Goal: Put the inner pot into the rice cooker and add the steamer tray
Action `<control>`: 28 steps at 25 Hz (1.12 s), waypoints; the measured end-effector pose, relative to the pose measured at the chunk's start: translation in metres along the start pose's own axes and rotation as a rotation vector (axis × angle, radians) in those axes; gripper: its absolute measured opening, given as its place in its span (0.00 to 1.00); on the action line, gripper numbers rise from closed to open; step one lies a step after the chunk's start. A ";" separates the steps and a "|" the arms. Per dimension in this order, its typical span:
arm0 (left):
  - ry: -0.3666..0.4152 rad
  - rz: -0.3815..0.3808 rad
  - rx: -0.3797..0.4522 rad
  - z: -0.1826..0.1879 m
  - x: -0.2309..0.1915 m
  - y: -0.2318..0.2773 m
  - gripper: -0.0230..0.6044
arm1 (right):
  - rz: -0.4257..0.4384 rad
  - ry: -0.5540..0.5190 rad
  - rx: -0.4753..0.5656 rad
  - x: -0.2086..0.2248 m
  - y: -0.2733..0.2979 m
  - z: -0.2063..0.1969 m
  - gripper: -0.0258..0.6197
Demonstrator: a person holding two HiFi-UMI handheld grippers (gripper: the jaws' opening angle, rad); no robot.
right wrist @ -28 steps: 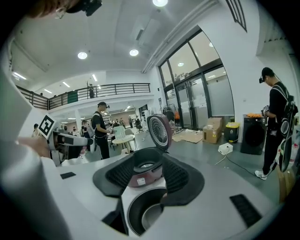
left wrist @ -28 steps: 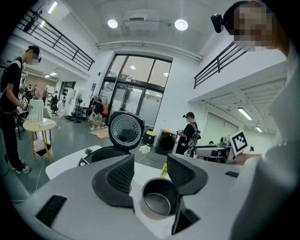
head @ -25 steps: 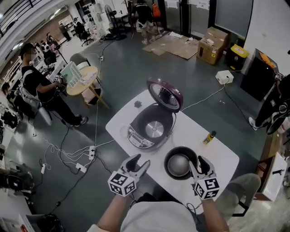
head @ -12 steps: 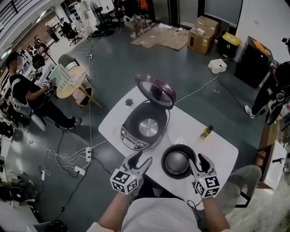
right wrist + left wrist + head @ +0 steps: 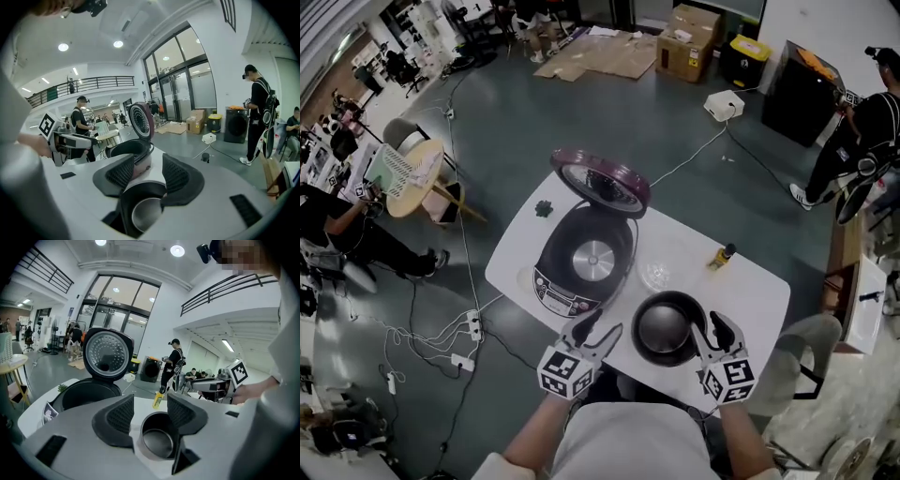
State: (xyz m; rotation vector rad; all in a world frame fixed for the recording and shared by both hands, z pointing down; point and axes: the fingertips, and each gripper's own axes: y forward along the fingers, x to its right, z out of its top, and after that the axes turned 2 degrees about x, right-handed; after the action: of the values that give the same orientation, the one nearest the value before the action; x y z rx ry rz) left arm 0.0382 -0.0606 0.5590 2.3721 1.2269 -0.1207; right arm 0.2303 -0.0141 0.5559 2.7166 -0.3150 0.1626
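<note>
Two tools are under my control, and both have their jaws wide apart with nothing gripped. The left tool (image 5: 598, 329) hovers at the near table (image 5: 745, 292) edge. The inner pot (image 5: 666, 328) stands upright on the table just to its right, and in the left gripper view it sits low between the open jaws, touching neither pad. The right tool (image 5: 710, 336) hangs just beside the pot's opposite side, its jaws over the pot rim. Ahead of the left tool the rice cooker (image 5: 581, 264) stands empty with its lid (image 5: 600, 180) raised. A yellow bottle (image 5: 722, 255) stands well beyond the right tool.
</note>
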 end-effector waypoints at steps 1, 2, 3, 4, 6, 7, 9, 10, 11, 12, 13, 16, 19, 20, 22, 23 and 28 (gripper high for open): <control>-0.002 -0.012 -0.009 -0.003 0.000 0.005 0.42 | -0.008 0.002 -0.007 0.001 0.001 -0.003 0.35; -0.004 -0.023 -0.018 -0.005 0.000 0.010 0.42 | -0.015 0.005 -0.015 0.003 0.001 -0.007 0.35; -0.005 -0.034 -0.026 -0.008 0.000 0.015 0.42 | -0.023 0.008 -0.024 0.005 0.002 -0.011 0.35; -0.006 -0.044 -0.034 -0.011 0.000 0.020 0.42 | -0.030 0.011 -0.032 0.007 0.002 -0.015 0.35; -0.006 -0.063 -0.054 -0.018 0.001 0.031 0.42 | -0.044 0.022 -0.050 0.011 0.004 -0.026 0.35; -0.005 -0.074 -0.066 -0.023 0.003 0.036 0.42 | -0.052 0.028 -0.061 0.013 0.005 -0.032 0.35; -0.005 -0.092 -0.094 -0.035 0.006 0.046 0.42 | -0.065 0.039 -0.083 0.018 0.005 -0.044 0.35; -0.004 -0.099 -0.108 -0.041 0.008 0.051 0.42 | -0.070 0.043 -0.094 0.020 0.006 -0.050 0.35; -0.004 -0.105 -0.122 -0.046 0.009 0.056 0.42 | -0.073 0.045 -0.103 0.023 0.006 -0.056 0.35; -0.004 -0.109 -0.134 -0.052 0.010 0.061 0.42 | -0.076 0.047 -0.112 0.025 0.007 -0.062 0.35; -0.004 -0.112 -0.147 -0.058 0.012 0.066 0.42 | -0.080 0.049 -0.122 0.028 0.007 -0.068 0.35; -0.002 -0.115 -0.187 -0.079 0.012 0.079 0.42 | -0.093 0.064 -0.151 0.034 0.009 -0.087 0.35; 0.001 -0.110 -0.226 -0.098 0.010 0.091 0.42 | -0.101 0.075 -0.177 0.040 0.012 -0.104 0.35; 0.001 -0.107 -0.238 -0.104 0.010 0.094 0.42 | -0.103 0.079 -0.186 0.042 0.013 -0.109 0.35; -0.002 -0.100 -0.260 -0.116 0.009 0.100 0.42 | -0.108 0.088 -0.205 0.046 0.014 -0.121 0.35; -0.004 -0.096 -0.270 -0.122 0.008 0.102 0.42 | -0.111 0.092 -0.214 0.048 0.014 -0.126 0.35; -0.002 -0.057 -0.322 -0.149 0.000 0.111 0.42 | -0.122 0.103 -0.270 0.056 0.016 -0.153 0.35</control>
State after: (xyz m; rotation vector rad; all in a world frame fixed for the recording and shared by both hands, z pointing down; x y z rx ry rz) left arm 0.1063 -0.0502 0.7316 2.0605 1.2127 0.0525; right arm 0.2698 0.0218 0.7103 2.4419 -0.1294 0.2088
